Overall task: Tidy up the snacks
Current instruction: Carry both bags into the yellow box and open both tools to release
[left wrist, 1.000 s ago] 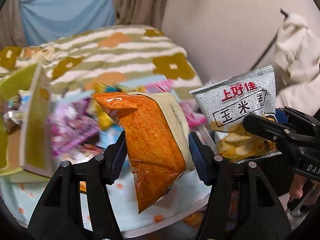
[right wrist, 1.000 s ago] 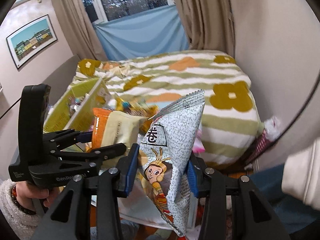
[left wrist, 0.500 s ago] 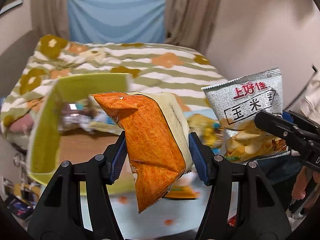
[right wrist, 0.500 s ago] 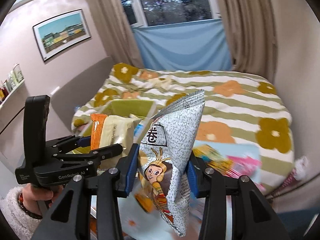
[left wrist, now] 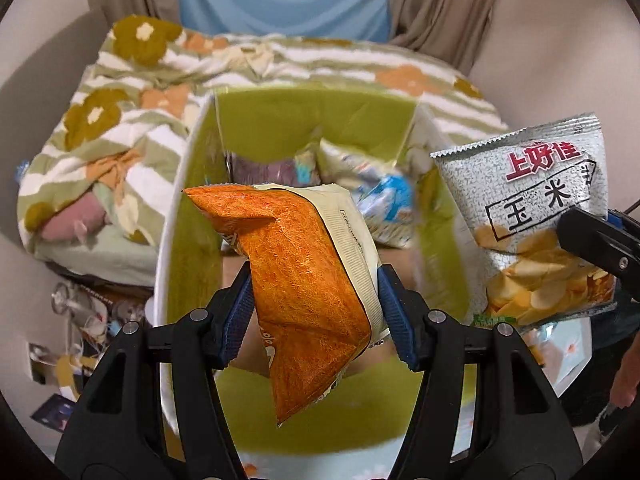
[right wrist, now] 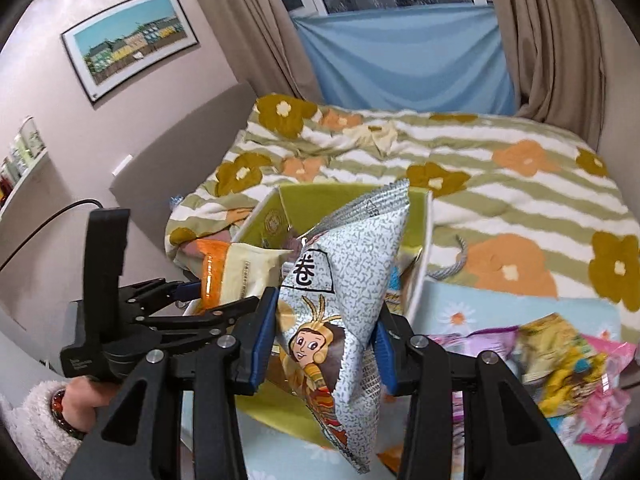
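Two snack bags hang in the air, one in each gripper. Nearest in the left wrist view, the left gripper [left wrist: 316, 316] has its blue-padded fingers [left wrist: 236, 316] pressed against both sides of an orange and cream snack bag [left wrist: 304, 280]; the bag stands between them, its top rising above the pads and its lower corner hanging below. In the right wrist view, the right gripper [right wrist: 324, 344] likewise clamps a silver corn-chip bag [right wrist: 344, 292] printed with a cartoon figure, the fingers [right wrist: 262, 344] squeezing its middle while its crimped top points up and its bottom droops below. Just behind both bags sits an open green box [left wrist: 192, 264] with white outer walls, already holding several blurred packets. To the right of the box, loose snack packets [right wrist: 560, 364] lie on a light blue floral cloth [right wrist: 500, 304]. Beyond is a bed with a striped flower-patterned blanket [right wrist: 500, 168], then beige curtains and a blue sheet [right wrist: 404, 64] under the window.
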Demonstrator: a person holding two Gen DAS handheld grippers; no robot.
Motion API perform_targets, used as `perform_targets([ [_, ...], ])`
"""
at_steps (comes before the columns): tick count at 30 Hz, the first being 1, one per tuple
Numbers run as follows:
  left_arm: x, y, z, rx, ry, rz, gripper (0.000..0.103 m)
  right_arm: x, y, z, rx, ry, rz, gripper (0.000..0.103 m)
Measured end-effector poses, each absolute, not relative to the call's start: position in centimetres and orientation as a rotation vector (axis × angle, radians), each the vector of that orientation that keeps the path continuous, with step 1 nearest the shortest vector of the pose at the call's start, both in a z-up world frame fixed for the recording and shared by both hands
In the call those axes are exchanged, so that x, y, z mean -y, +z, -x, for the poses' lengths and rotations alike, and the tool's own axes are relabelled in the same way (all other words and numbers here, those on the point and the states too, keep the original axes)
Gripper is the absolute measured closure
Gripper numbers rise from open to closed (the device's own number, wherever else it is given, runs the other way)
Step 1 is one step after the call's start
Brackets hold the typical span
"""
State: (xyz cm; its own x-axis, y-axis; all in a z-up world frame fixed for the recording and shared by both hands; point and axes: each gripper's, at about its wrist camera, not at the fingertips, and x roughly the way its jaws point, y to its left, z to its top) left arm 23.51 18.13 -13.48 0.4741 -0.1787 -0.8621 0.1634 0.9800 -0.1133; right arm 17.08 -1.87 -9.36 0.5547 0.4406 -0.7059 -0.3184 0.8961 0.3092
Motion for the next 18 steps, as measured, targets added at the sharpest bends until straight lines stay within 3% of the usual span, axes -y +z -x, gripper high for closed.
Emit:
perform_targets([
  [4, -18.0, -15.5, -24.6, -1.09, -0.232, -0.02, 0.041, 1.0, -11.2, -18.0, -0.922, 0.416, -0.166, 0.063],
  [6, -18.0, -16.0, -24.8, -1.1, -0.226, -0.037, 0.002, 0.8, -11.7, -18.2, -0.94, 0.401, -0.161, 0.063],
  [18, -18.8, -13.7, -20.7, -1.068, -0.079, -0.023, 0.0, 0.5, -12.8, -18.9, -0.996, 0.45, -0.152, 0.063],
])
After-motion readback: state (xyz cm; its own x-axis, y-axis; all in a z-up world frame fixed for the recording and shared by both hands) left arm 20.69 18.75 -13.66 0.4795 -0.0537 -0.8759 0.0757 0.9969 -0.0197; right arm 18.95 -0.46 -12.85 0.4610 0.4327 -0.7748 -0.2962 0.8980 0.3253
